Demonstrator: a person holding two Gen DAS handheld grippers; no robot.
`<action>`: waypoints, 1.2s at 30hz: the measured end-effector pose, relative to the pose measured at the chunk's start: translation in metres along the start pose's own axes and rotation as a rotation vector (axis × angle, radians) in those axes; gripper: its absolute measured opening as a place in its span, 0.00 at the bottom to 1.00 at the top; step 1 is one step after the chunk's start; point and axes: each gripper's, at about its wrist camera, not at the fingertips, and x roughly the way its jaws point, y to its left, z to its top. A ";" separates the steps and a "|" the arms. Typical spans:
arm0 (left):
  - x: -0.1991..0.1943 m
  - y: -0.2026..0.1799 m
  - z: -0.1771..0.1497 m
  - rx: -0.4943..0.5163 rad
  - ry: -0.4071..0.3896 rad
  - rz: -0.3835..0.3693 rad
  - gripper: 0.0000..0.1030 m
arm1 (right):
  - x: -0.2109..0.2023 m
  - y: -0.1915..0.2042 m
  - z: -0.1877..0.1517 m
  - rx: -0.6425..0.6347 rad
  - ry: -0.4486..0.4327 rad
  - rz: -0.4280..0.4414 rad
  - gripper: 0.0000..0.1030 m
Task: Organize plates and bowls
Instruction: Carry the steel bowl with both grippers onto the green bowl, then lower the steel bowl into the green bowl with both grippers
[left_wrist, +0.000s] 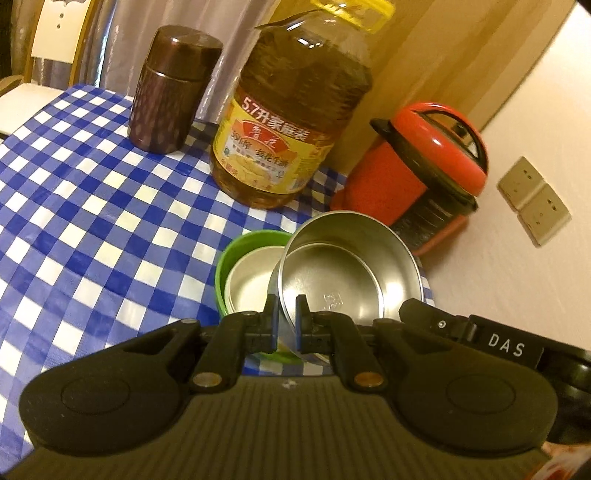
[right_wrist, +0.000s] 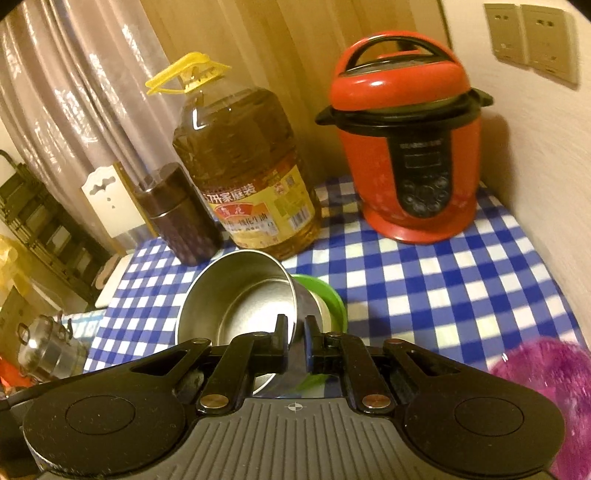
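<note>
Both the left gripper and right gripper have jaws clenched on the round steel bowl's opposite rim walls (tilted), above the steel-lined green bowl on the checked worktop.

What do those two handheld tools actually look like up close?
Both look alike. The left tool and right tool each have black jointed linkage arms with round metal rivets, two flat fingers with blue pad edges, and a grey ribbed body flanked by rounded black lobes. White letters "DAS" show in the left view.
</note>
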 end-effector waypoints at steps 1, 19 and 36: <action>0.005 0.002 0.002 -0.005 0.005 0.003 0.07 | 0.007 0.000 0.002 -0.004 0.006 -0.001 0.08; 0.050 0.023 0.007 -0.020 0.043 0.044 0.07 | 0.062 -0.002 0.011 -0.048 0.064 -0.011 0.08; 0.056 0.022 0.006 0.001 0.055 0.066 0.07 | 0.075 -0.007 0.005 -0.053 0.096 -0.018 0.07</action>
